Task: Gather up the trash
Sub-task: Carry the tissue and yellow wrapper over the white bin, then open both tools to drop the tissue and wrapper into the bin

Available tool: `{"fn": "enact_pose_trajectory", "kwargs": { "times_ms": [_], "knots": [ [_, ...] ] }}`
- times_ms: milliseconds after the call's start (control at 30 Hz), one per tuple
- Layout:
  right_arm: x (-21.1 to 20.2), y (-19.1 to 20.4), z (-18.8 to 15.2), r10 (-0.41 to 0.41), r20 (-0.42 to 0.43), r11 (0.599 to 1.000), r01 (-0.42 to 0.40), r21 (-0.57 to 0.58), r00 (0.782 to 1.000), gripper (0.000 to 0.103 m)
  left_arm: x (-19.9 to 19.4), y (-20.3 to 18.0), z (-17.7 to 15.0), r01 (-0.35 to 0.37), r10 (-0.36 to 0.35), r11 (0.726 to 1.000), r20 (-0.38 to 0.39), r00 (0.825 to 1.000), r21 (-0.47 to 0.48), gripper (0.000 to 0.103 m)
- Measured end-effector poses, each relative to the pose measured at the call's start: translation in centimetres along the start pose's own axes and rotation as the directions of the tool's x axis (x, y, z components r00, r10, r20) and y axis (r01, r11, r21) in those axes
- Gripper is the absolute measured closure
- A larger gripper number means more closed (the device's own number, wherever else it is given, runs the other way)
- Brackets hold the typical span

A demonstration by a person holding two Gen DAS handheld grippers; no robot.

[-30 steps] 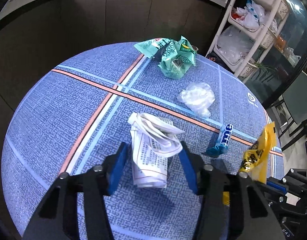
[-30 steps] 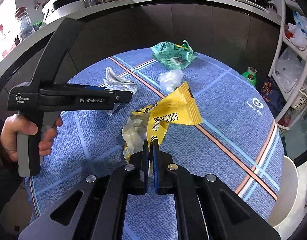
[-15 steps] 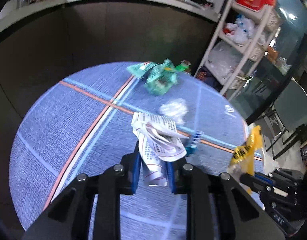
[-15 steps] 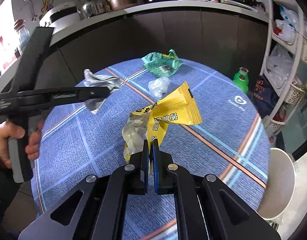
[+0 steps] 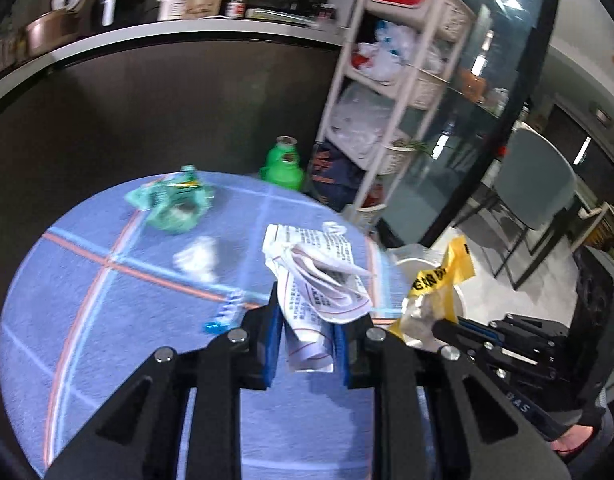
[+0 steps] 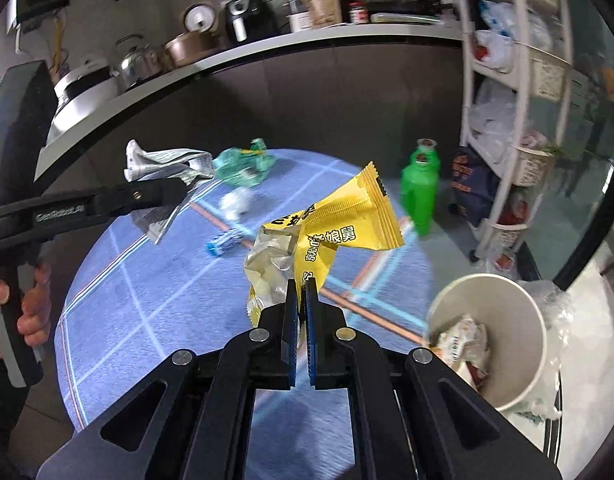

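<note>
Both grippers have risen off the blue table [image 5: 107,340] since the earlier frames, each carrying its piece of trash towards the white bin [image 6: 503,340] at the table's right edge.

A second ago the left gripper [image 5: 307,332] stood wide around the paper [image 5: 319,276] as it lay on the cloth. Its jaws have since closed on it, and they now stand narrowly apart with the crumpled printed sheet pinched between the blue pads [image 5: 273,336]. The paper sticks up and forward past the fingertips, clear of the table. Left of these fingers, on the cloth, lie a small blue wrapper [image 5: 225,314], a clear plastic wad [image 5: 197,258] and, farther ahead, a green bag [image 5: 173,206]. None of them has changed place on the cloth. A green bottle [image 5: 283,164] stands beyond the table's far edge.

The right gripper [image 6: 301,308] is fully closed on the lower end of the yellow wrapper [image 6: 347,220], as it was before. The wrapper fans up and to the right above the fingertips, with its torn silver lining hanging to the left of the fingers. The bin, which was out of sight a second ago, now shows low to the right of these fingers, with crumpled trash already inside. In the right wrist view the left gripper shows far to the left, held in a hand [image 6: 31,304], with the paper at its tip.
</note>
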State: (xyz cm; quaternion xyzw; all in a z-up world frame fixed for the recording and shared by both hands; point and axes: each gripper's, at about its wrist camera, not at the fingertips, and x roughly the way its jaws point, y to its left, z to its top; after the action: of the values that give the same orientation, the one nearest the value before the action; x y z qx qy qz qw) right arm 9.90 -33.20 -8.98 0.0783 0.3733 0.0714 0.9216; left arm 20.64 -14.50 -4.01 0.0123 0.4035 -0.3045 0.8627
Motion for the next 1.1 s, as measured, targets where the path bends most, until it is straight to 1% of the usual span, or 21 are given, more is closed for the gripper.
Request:
{"fn": "enact_pose_trajectory", "kwargs": {
  "times_ms": [300,500,600,767,867,1033,1100],
  "knots": [
    [-1.0,-7.4,-1.9,-0.094,0.001,0.988,0.093,0.122,0.996,0.099,4.4,-7.5,0.9,0.098,-0.092,0.99,-0.056,0.994,0.1,0.08],
    [-0.3,-12.4,-3.6,-0.14,-0.032,0.97,0.143,0.196,0.99,0.099,8.0,-12.1,1.1,0.151,-0.133,0.976,-0.114,0.984,0.16,0.08],
    [0.3,-14.2,-4.5,-0.148,-0.052,0.962,0.156,0.224,0.988,0.099,10.1,-13.8,1.0,0.171,-0.146,0.97,-0.148,0.978,0.175,0.08],
    [2.1,-17.1,-6.1,-0.15,-0.1,0.95,0.172,0.26,0.984,0.099,13.5,-16.2,0.5,0.195,-0.156,0.96,-0.196,0.968,0.2,0.08],
    [3.0,-18.1,-7.1,-0.152,-0.121,0.945,0.18,0.272,0.981,0.099,15.6,-17.2,0.2,0.206,-0.158,0.957,-0.226,0.961,0.204,0.08],
    [4.7,-19.8,-7.9,-0.147,-0.155,0.939,0.187,0.289,0.977,0.099,18.8,-18.0,-0.4,0.198,-0.138,0.957,-0.269,0.953,0.211,0.079],
    [5.2,-20.2,-8.1,-0.147,-0.162,0.938,0.189,0.289,0.976,0.096,19.5,-18.2,-0.6,0.191,-0.127,0.957,-0.275,0.953,0.218,0.077]
  ]
}}
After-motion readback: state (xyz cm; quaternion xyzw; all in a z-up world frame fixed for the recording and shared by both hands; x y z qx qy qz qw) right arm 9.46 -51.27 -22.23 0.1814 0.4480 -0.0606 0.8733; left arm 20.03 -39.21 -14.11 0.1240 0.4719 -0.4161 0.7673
